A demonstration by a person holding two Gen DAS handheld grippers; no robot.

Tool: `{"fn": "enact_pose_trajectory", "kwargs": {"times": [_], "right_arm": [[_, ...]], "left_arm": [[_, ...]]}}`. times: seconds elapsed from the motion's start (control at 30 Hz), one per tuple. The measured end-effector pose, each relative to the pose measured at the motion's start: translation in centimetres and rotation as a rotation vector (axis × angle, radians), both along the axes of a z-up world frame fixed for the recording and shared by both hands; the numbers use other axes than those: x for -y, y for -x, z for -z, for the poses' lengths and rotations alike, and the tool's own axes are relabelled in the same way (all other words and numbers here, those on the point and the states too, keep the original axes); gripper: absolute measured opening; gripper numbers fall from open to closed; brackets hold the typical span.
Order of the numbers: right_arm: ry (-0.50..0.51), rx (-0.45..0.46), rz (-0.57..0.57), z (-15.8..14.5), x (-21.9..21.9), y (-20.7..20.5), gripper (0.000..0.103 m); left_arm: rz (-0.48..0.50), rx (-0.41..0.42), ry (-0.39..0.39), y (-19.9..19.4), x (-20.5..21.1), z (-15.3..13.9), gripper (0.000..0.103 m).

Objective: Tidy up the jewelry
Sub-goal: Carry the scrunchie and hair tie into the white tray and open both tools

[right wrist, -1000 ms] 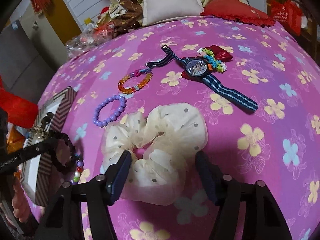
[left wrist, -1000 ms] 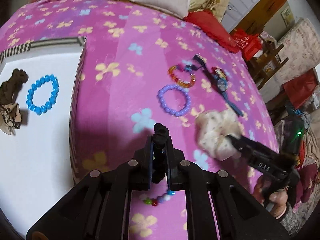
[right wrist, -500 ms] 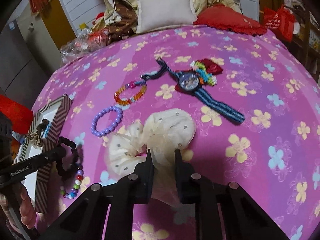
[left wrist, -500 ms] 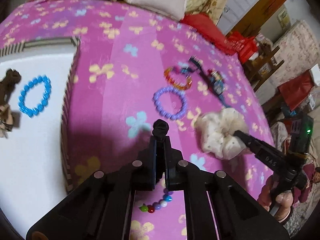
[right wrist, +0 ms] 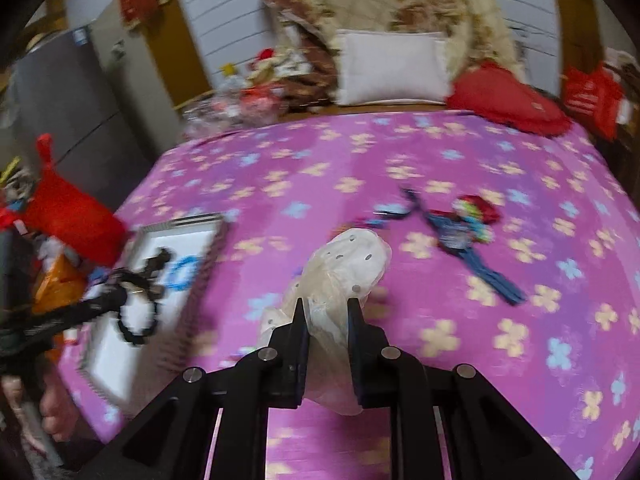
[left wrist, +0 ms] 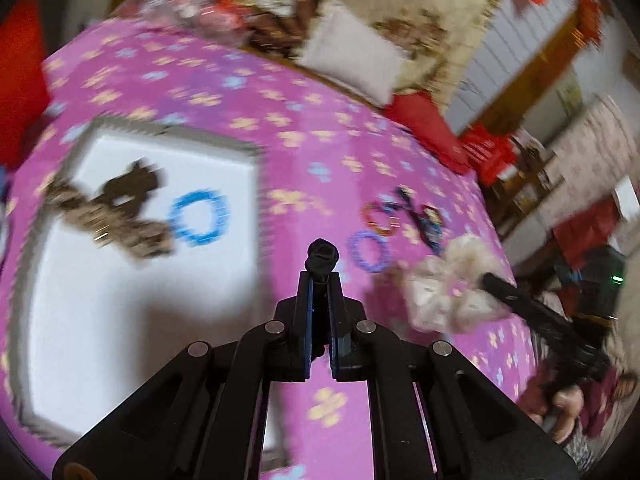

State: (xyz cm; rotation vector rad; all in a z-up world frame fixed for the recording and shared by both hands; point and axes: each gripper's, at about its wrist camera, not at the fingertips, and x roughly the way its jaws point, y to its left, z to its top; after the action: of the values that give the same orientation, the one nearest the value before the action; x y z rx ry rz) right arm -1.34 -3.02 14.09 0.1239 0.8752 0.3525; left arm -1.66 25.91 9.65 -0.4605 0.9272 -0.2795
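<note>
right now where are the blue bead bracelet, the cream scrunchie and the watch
blue bead bracelet [left wrist: 199, 217], left wrist view, left arc of its ring
cream scrunchie [right wrist: 352, 256], right wrist view, dotted fabric above the claw
watch [right wrist: 454, 236], right wrist view, its face

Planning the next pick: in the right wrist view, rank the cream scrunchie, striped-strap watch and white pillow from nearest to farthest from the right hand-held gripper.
1. Cream scrunchie: clamped in the right hand-held gripper.
2. Striped-strap watch: ahead, right, on the bedspread.
3. White pillow: far end of the bed.
</note>
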Motion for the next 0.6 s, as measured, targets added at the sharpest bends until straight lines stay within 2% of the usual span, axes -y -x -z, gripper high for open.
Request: {"fn": "enact_pose_trajectory", "kwargs": {"times": [0.13,0.3,0.4,0.6], "right_arm": [[-0.049,-0.016,-0.106,-1.6,-5.2,0.1,0.016],[-0.101,-0.076,-0.240,-1.6,-12.7,0.0,0.016],[-0.081,-0.100,-0.302,-0.1,-16.4,0.3,0.016],[0.022,-0.201,-0.378,6.2,-21.4,0.9,0.016]], "left_arm": [[-0.134,-0.095,-0.006,0.7,-4.9,1.7,0.005],[-0.291,-0.198,-0.059,1.5,-9.3,3.8,0.005],[-0.320,-0.217,-0.068,1.4,-10.2,4.7,0.005],[-0.368,-0.236,-0.148,0.7,-11.0,5.5,0.005]]}}
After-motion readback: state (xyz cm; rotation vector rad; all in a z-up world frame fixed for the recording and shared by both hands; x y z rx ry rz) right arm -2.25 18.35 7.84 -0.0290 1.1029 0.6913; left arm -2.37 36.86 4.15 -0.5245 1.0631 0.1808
